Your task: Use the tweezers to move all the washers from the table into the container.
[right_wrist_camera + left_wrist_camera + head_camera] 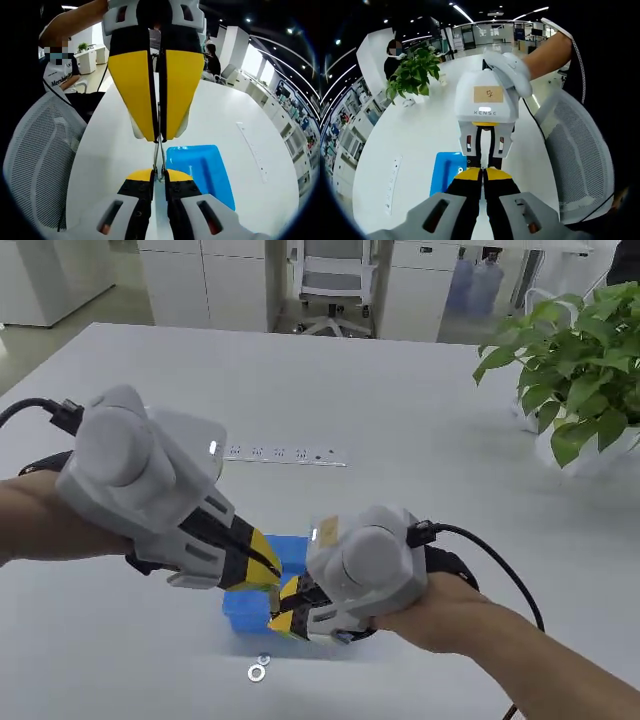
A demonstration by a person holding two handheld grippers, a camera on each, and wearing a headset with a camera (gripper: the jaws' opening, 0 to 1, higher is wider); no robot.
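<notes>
While left claw (157, 138) and right claw (159, 173) pinch tweezers (158, 157) in right gripper view, washers (258, 671) near container (244, 610) in head view

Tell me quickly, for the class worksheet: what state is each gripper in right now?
Left gripper: shut on the thin metal tweezers.
Right gripper: shut on the same tweezers, at their other end.

Thin silver metal tweezers (158, 152): off table, nipped by left gripper (159, 136) & right gripper (159, 174). Blue rect. plastic container (200, 165): open-topped, just beside tweezers. Two small silver ring washers (257, 671): flat on table, near container.
</notes>
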